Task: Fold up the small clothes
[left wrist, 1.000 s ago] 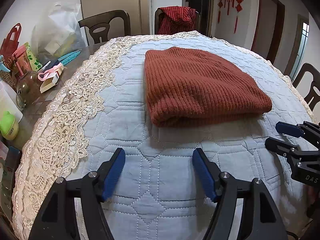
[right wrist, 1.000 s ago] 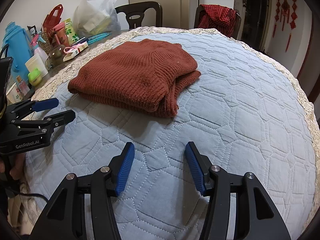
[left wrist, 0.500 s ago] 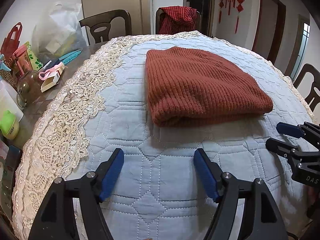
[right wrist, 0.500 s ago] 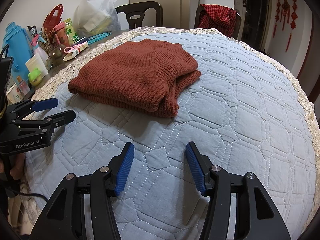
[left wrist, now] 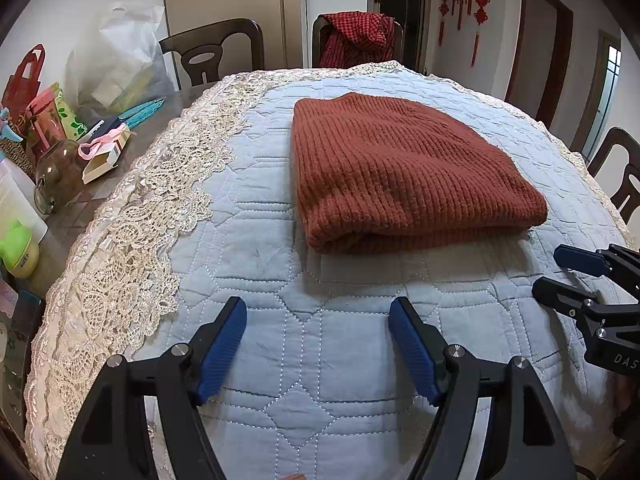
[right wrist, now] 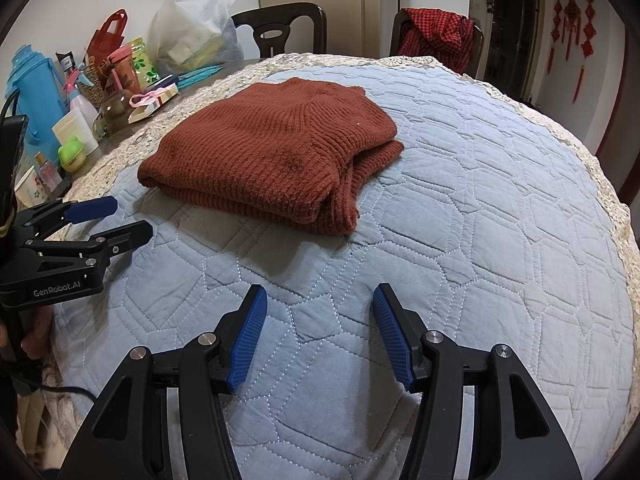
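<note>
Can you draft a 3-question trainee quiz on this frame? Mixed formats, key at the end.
1. True or false: the sweater is clamped in the left gripper.
2. Multiple choice: what does the sweater lie on? A) a bare wooden table B) a blue quilt C) a chair seat
3. Short answer: what hangs over the back of the far chair?

Key
1. False. The sweater lies folded, apart from both the left gripper and the right gripper, whose jaws stand open and empty.
2. B
3. A red checked garment.
</note>
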A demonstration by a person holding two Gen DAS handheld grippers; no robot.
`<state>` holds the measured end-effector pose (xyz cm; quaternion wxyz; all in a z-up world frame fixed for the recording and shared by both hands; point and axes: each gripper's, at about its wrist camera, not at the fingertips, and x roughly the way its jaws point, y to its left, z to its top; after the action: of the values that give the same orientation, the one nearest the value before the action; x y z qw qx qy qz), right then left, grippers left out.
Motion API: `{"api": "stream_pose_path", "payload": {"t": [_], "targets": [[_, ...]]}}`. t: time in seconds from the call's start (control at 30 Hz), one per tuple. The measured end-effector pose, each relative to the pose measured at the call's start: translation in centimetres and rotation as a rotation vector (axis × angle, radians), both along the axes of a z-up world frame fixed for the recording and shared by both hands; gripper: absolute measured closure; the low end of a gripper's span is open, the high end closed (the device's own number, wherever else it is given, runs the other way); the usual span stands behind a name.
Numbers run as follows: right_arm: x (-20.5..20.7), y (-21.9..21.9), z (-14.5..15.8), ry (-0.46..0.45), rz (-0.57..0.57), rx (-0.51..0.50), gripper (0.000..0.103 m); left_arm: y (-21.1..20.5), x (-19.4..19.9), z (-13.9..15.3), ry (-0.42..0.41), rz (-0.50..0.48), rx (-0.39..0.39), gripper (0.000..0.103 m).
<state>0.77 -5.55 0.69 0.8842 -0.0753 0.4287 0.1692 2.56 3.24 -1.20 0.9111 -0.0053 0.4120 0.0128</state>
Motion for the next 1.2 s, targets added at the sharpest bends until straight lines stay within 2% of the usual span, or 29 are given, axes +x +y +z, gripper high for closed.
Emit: {"api": "stream_pose_path", "payload": {"t": [1.2], "targets": [[-0.01,0.03,-0.03,0.0,0.001,-0.001,0.046,0.24,0.02,-0.03,0.002,0.0,-0.001,0.024]]}}
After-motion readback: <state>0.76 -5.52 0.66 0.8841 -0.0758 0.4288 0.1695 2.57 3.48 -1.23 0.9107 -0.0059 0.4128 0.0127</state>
